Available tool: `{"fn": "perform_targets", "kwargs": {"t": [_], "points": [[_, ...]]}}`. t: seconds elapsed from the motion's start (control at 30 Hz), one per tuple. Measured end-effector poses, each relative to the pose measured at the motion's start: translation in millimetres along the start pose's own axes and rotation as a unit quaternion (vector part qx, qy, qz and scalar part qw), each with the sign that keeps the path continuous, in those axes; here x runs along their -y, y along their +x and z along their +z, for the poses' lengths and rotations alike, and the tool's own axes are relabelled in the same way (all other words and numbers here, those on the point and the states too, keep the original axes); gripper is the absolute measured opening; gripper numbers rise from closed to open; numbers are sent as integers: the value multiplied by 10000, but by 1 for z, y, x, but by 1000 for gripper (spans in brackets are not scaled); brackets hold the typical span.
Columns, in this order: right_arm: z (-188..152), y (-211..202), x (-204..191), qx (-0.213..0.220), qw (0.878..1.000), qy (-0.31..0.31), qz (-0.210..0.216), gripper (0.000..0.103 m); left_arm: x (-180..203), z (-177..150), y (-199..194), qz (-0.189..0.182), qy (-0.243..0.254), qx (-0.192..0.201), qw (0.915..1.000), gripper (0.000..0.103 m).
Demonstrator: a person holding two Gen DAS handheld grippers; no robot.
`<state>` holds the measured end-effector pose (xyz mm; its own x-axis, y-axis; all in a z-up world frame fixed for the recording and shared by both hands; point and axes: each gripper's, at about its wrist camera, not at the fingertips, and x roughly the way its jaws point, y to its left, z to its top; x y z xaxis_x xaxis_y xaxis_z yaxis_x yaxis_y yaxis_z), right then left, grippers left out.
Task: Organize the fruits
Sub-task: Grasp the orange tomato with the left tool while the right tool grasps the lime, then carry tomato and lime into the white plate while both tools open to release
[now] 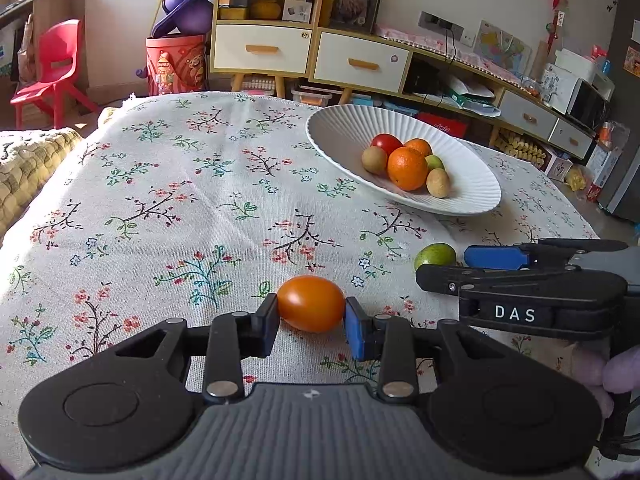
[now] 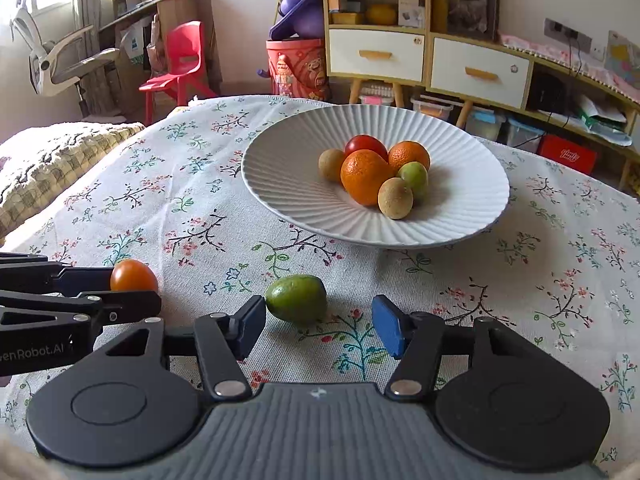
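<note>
Already the bench [image 2: 120, 208] carried the plate [image 2: 280, 184] of fruit. Left tongs [image 1: 311, 322] pinched the orange tomato [image 1: 311, 303]; squeezing might squirt it loose. Right tongs [image 2: 319, 326] gaped around the green fruit [image 2: 296, 298], liable to roll.

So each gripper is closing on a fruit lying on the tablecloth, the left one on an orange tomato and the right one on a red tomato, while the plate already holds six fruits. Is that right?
Nearly. The right gripper has a green fruit between its open fingers, not a red tomato, as the right wrist view shows. The rest holds: the left gripper pinches the orange tomato, and the plate holds six fruits.
</note>
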<state>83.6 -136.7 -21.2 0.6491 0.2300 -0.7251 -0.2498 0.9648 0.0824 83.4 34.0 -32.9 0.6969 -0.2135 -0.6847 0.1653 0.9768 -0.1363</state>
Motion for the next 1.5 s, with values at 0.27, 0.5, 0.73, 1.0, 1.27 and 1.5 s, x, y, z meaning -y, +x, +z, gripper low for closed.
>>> {"fn": "perform_targets", "kwargs": {"t": [0.27, 0.5, 0.73, 1.0, 1.27, 1.5], "points": [[1, -1, -4, -44, 9997, -50, 217, 35, 4, 3, 0, -59, -26, -30, 10000, 20], [3, -3, 0, -28, 9994, 14, 347, 30, 6, 6, 2, -89, -43, -23, 9999, 20], [9, -15, 3, -2, 9989, 149, 439, 30, 1, 11, -2, -193, -186, -53, 9996, 19], [19, -33, 8, 258, 9982, 215, 501, 30, 3, 26, -10, -208, -207, 170, 9994, 19], [31, -39, 23, 537, 9976, 289, 332, 30, 11, 41, -8, -232, -196, 285, 9991, 19], [36, -25, 42, 525, 9983, 244, 5, 30, 29, 53, 1, -323, -101, 319, 9989, 19]]}}
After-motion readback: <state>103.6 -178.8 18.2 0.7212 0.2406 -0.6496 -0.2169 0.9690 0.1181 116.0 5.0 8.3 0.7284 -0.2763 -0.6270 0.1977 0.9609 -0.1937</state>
